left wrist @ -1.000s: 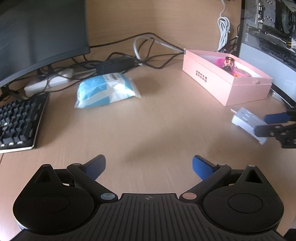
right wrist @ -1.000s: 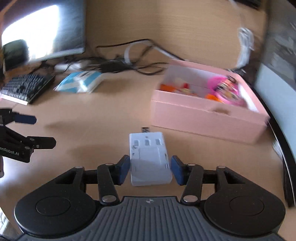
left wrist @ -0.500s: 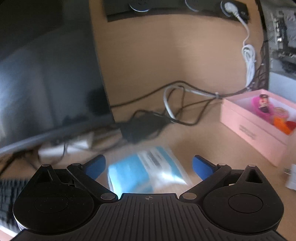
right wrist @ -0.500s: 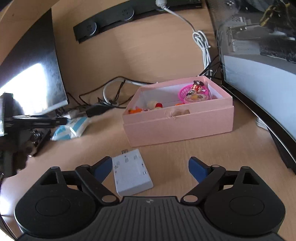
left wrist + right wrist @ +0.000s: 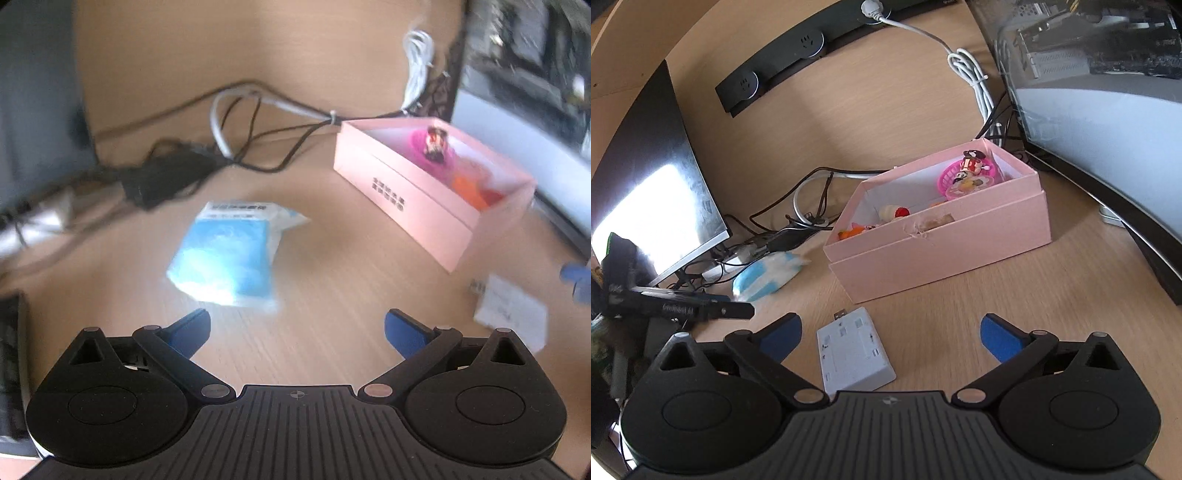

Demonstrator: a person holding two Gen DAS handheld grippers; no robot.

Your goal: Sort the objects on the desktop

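A blue and white tissue pack [image 5: 229, 253] lies on the wooden desk just ahead of my open, empty left gripper [image 5: 297, 330]; it also shows in the right wrist view [image 5: 768, 275]. A white USB hub [image 5: 853, 354] lies flat on the desk between the open fingers of my right gripper [image 5: 890, 332], nearer the left finger, not held. The hub shows at the right of the left wrist view [image 5: 511, 314]. An open pink box [image 5: 945, 236] with small toys stands beyond it, also in the left wrist view [image 5: 432, 192].
A dark monitor [image 5: 650, 192] stands at the left with a tangle of cables [image 5: 240, 140] and a power brick behind the tissue pack. A keyboard edge [image 5: 9, 365] is at far left. A glass-sided computer case [image 5: 1108, 110] fills the right. My left gripper [image 5: 676, 306] shows at the left.
My right gripper has opened and let go of the USB hub, which now lies on the desk. My left gripper has swung toward the tissue pack, now lying just ahead of it.
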